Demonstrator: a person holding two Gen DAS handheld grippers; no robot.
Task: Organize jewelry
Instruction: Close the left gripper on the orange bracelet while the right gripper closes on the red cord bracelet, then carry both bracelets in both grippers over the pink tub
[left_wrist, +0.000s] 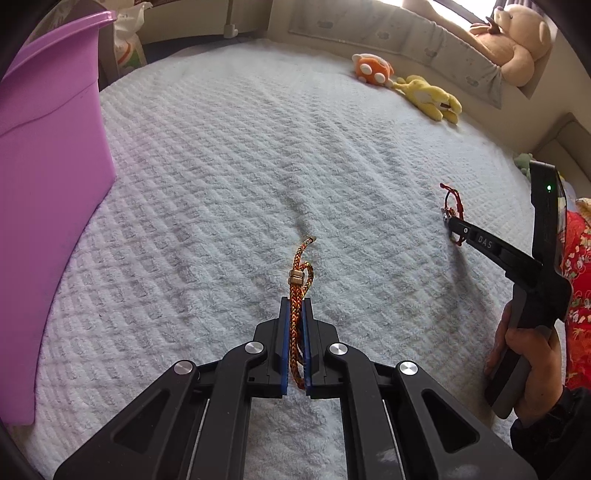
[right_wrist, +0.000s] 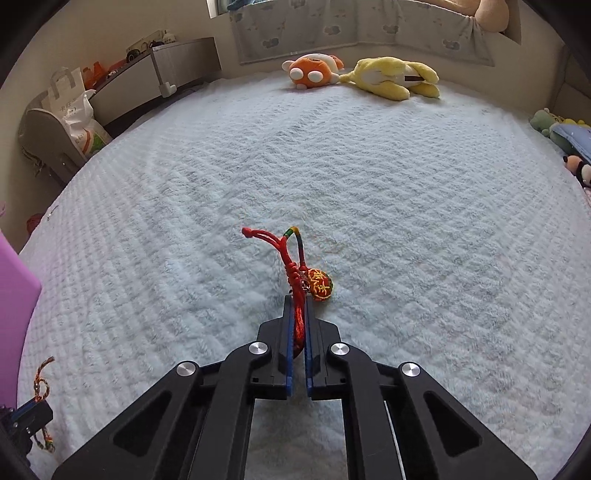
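My left gripper (left_wrist: 296, 301) is shut on an orange braided bracelet (left_wrist: 300, 273) with a metal bead; its end sticks out forward above the white blanket. My right gripper (right_wrist: 298, 299) is shut on a red cord bracelet (right_wrist: 291, 258) with a round embroidered charm (right_wrist: 320, 285) hanging by the tips. The right gripper also shows in the left wrist view (left_wrist: 448, 218) at the right, holding the red bracelet (left_wrist: 452, 199). The left gripper with the orange bracelet (right_wrist: 42, 376) shows at the lower left of the right wrist view.
A purple plastic bin (left_wrist: 48, 155) stands at the left on the white quilted blanket (left_wrist: 258, 166). An orange plush (right_wrist: 314, 72), a yellow plush (right_wrist: 391, 79) and a teddy bear (left_wrist: 517, 40) lie at the far edge. More plush toys (right_wrist: 557, 125) sit at the right.
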